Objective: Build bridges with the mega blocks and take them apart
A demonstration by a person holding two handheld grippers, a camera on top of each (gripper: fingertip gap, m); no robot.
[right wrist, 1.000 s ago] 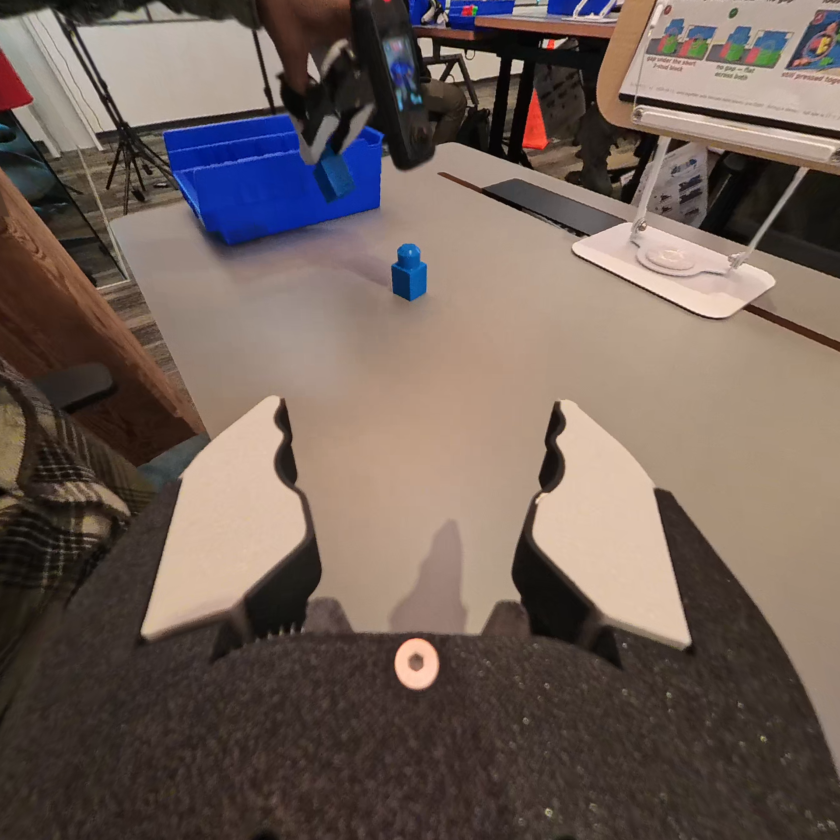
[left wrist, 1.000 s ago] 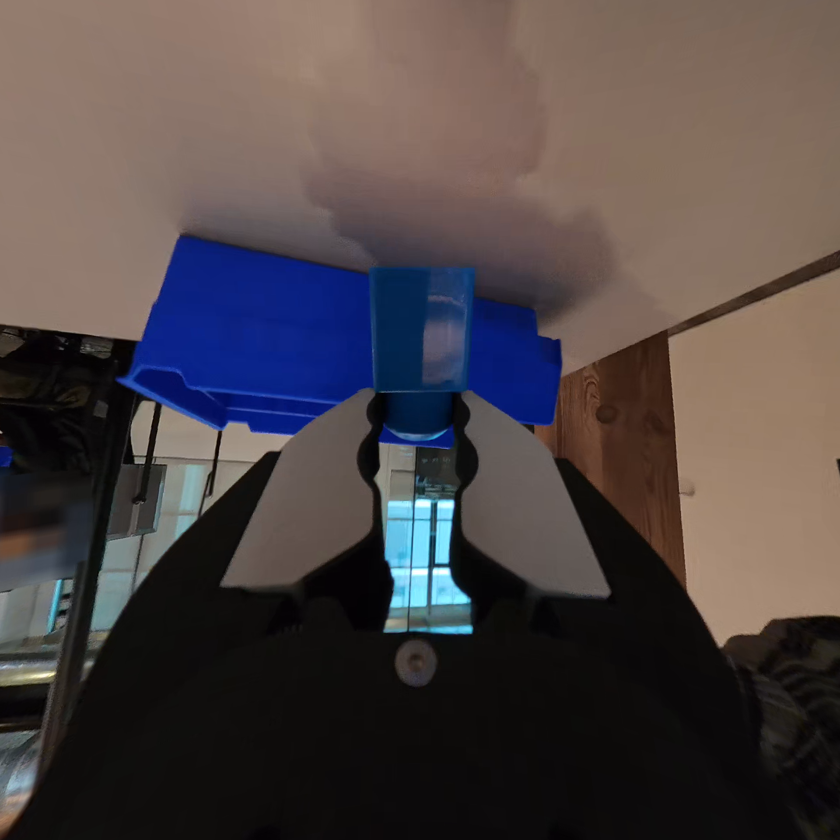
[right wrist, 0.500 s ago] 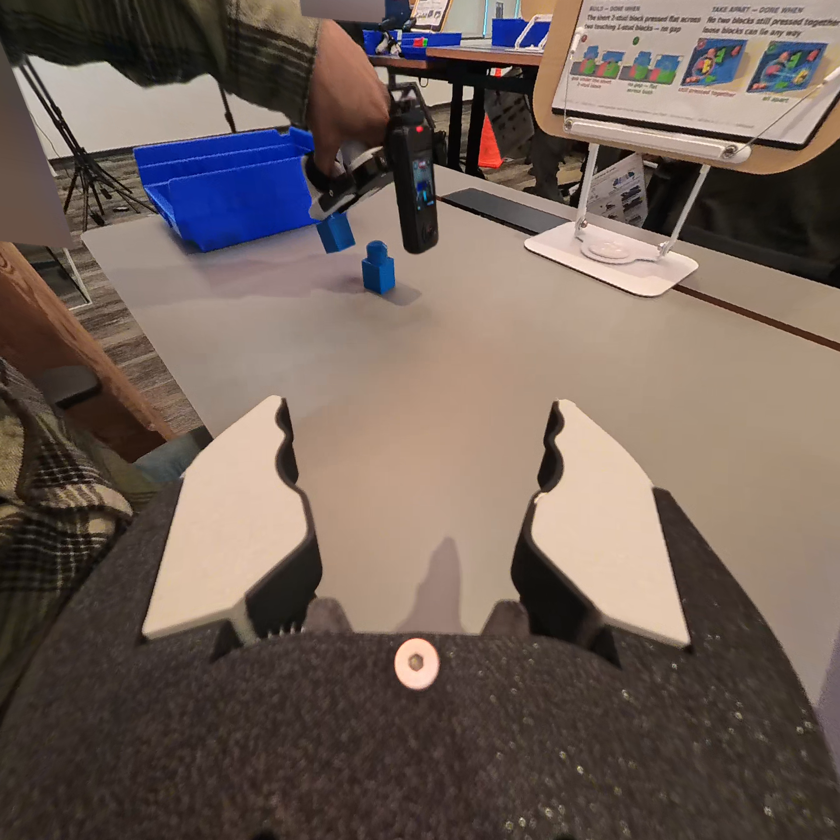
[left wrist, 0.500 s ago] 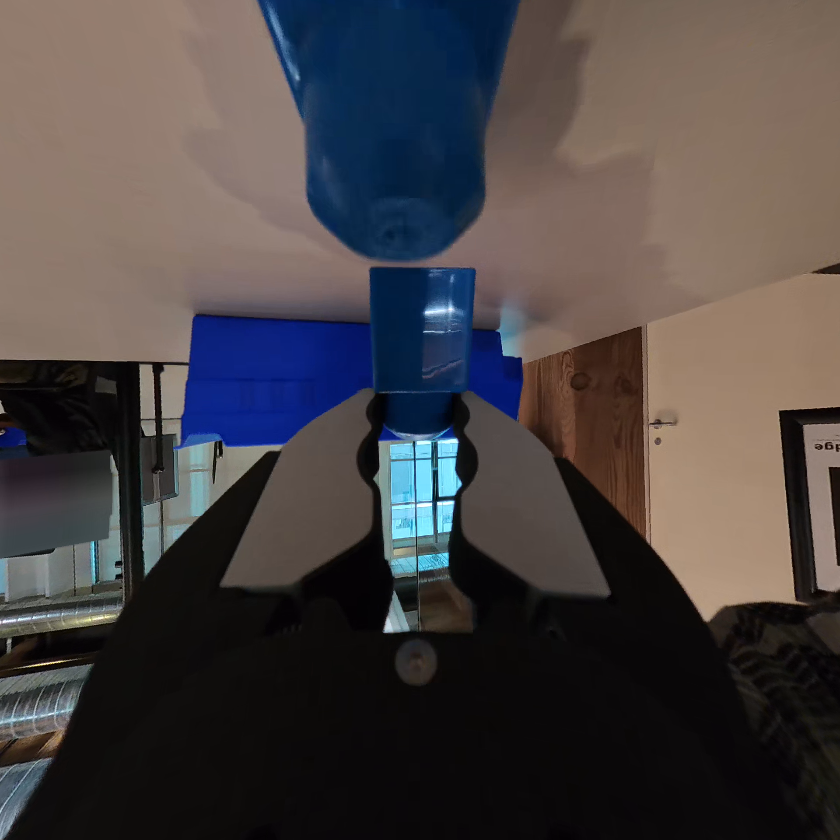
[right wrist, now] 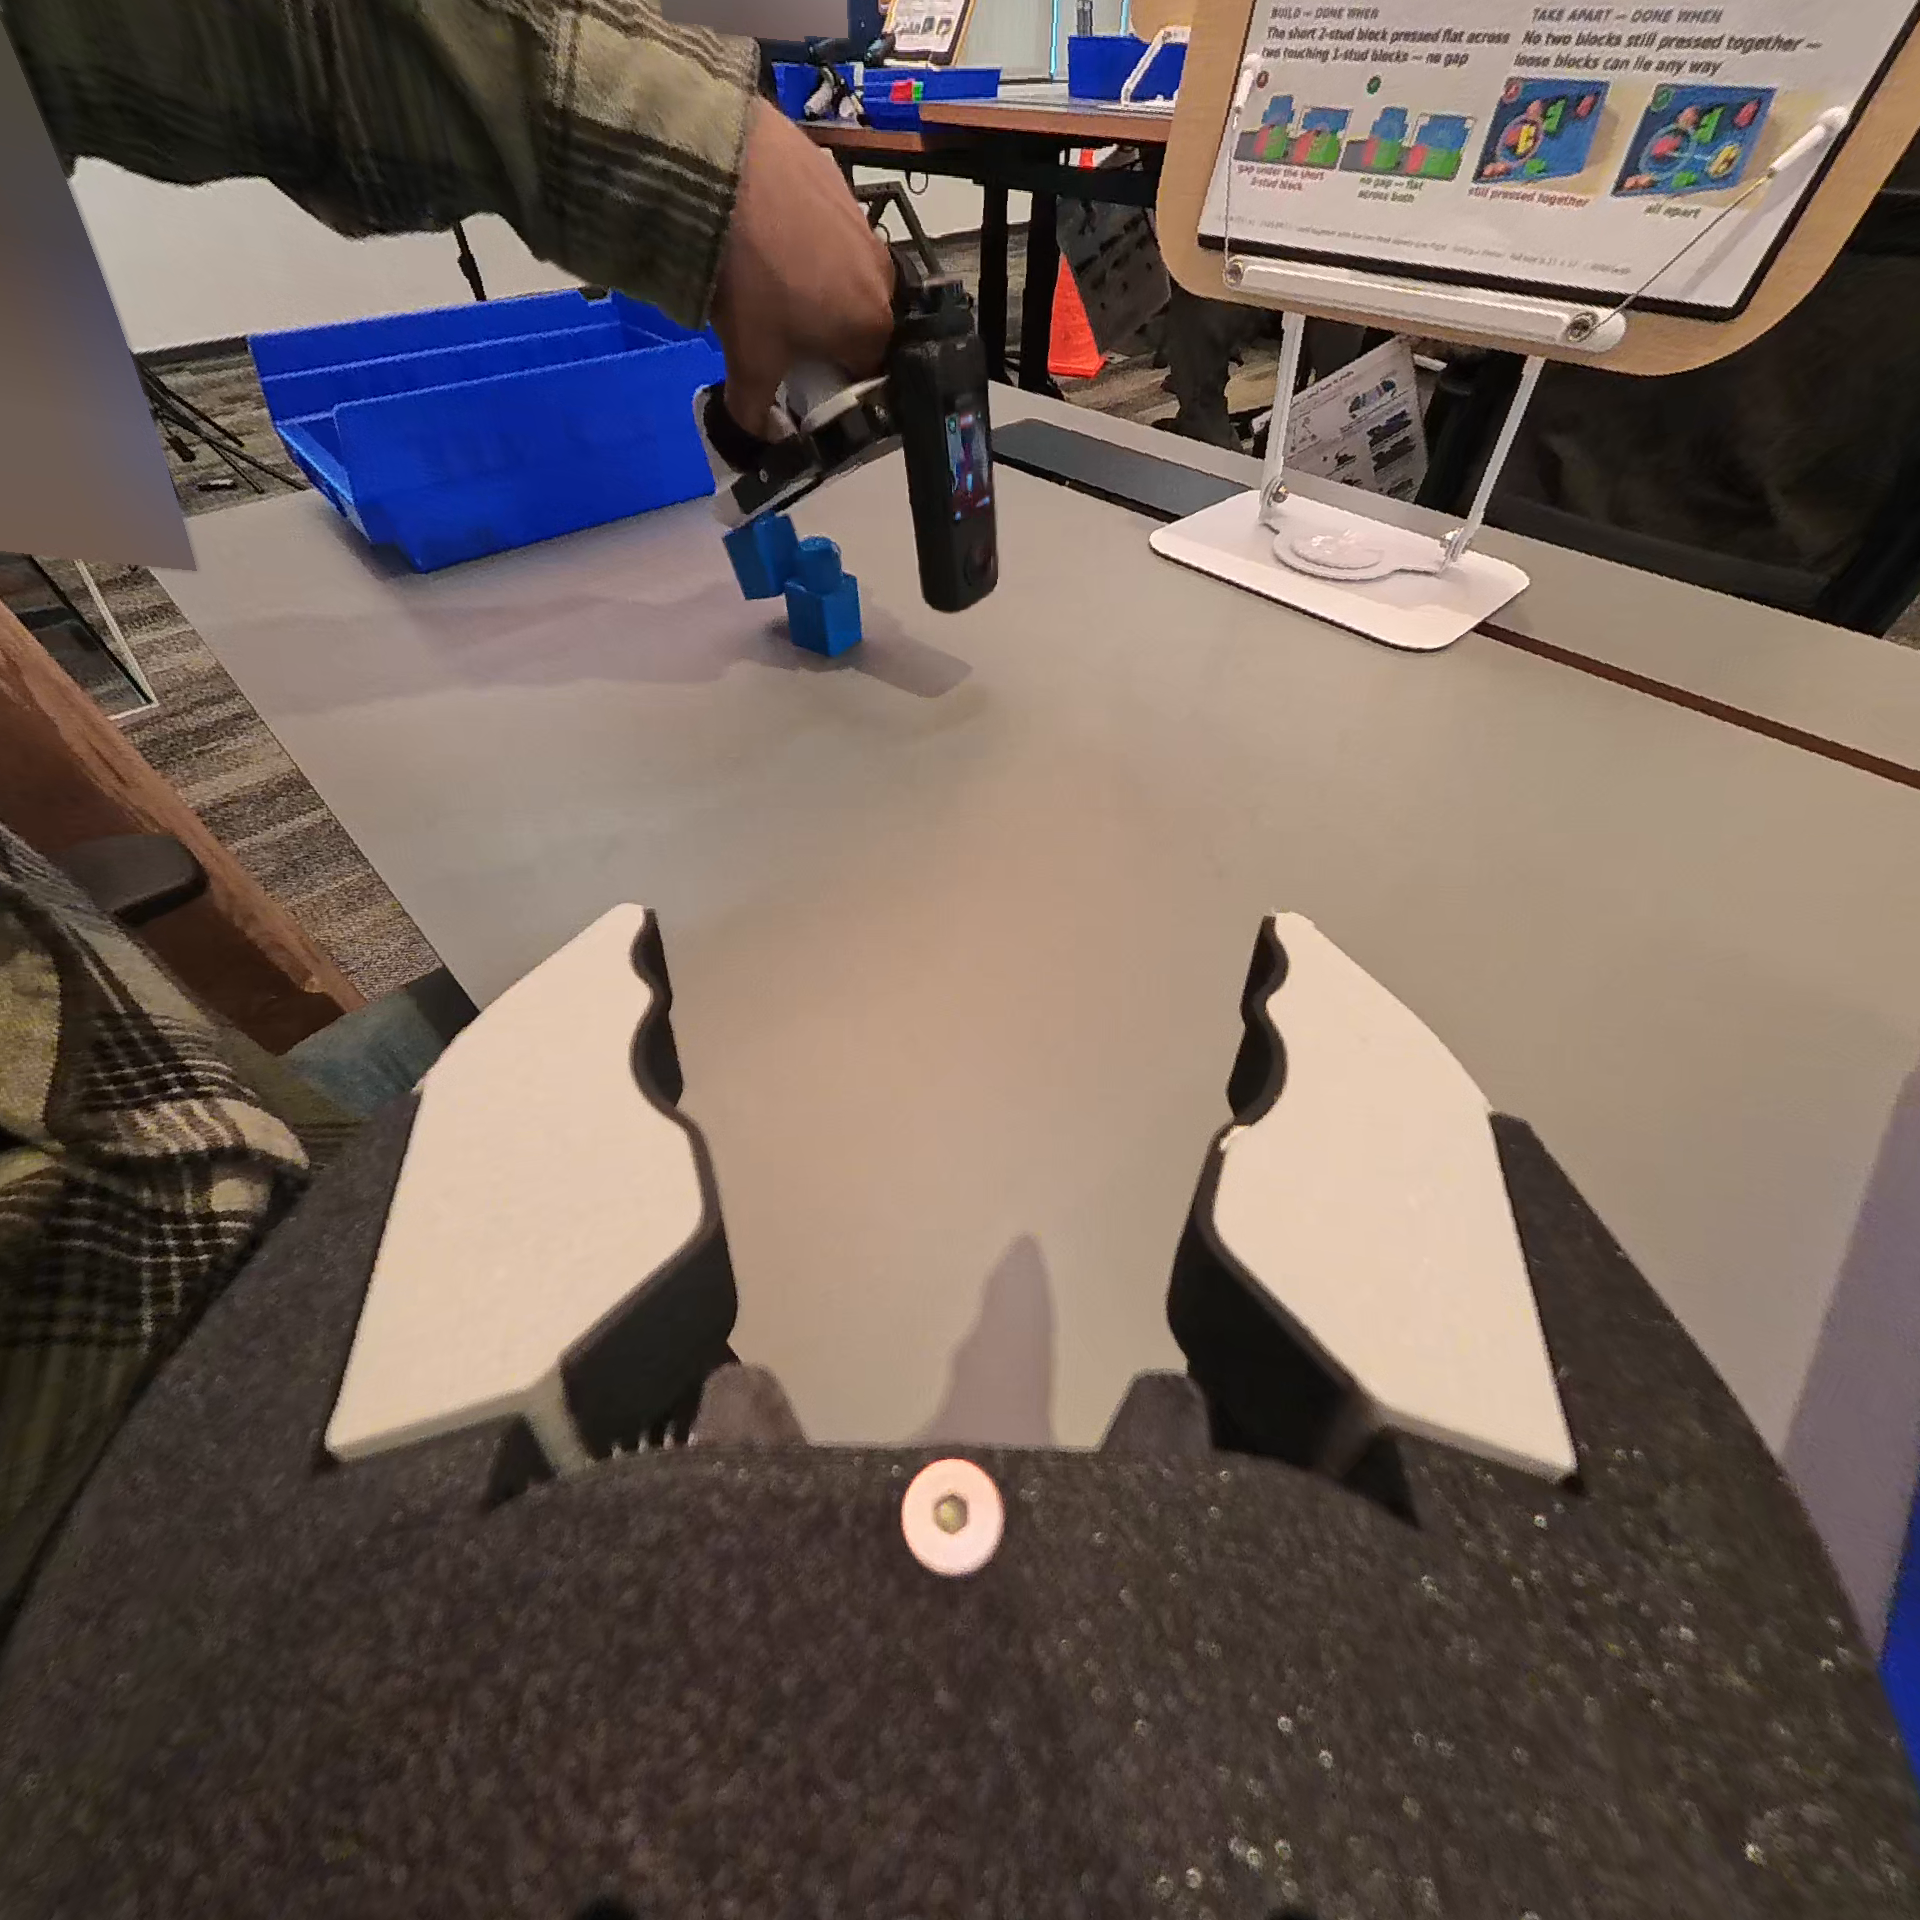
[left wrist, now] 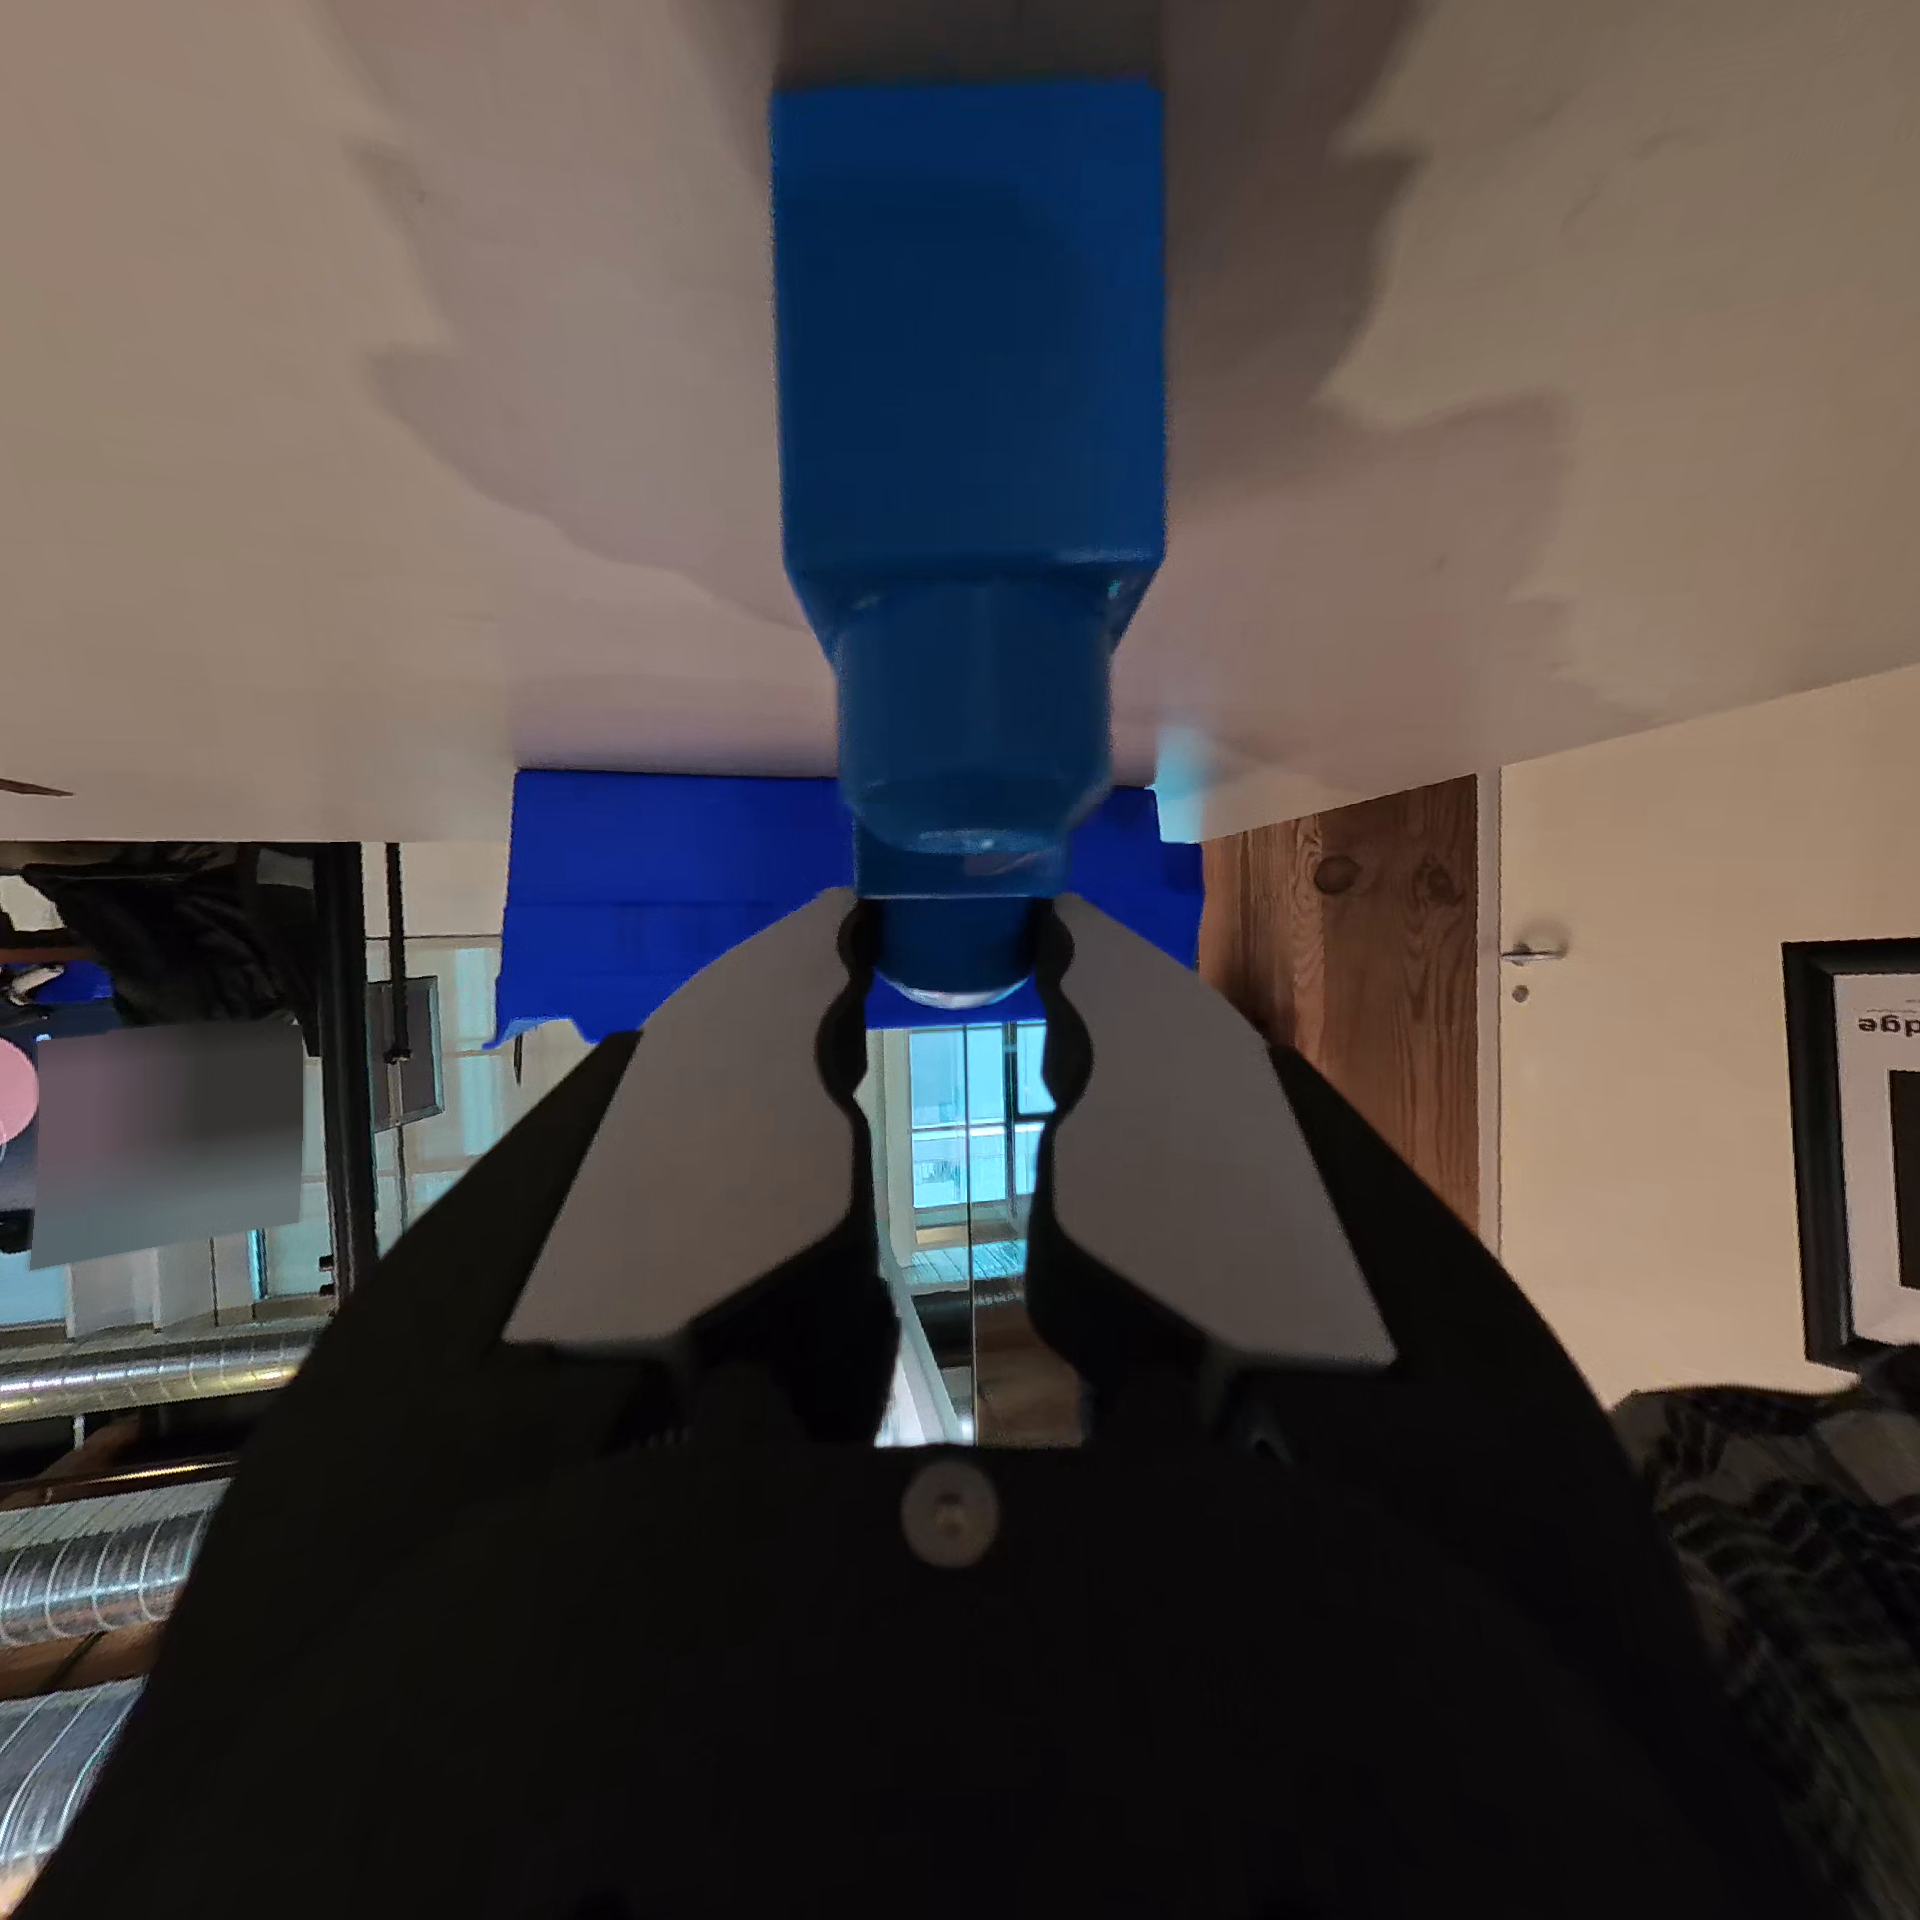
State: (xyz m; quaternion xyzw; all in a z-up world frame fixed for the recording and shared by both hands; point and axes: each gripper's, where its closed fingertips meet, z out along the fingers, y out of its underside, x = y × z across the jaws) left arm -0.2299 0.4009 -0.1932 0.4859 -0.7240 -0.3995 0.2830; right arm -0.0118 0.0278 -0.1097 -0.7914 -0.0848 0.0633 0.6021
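Printed writing and coloured diagrams cover an instruction sheet (right wrist: pixel 1496 125) on the wooden stand at upper right of the right wrist view — readable. A framed picture (left wrist: pixel 1860 1153) at the left wrist view's right edge carries a short word, upside down.

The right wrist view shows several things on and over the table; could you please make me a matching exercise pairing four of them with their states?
1. left gripper
2. right gripper
3. standing block
4. blue bin

A. open, holding nothing
B. at the table's far edge
C. shut on a blue block
D. upright on the table

Pairs: 1-C, 2-A, 3-D, 4-B
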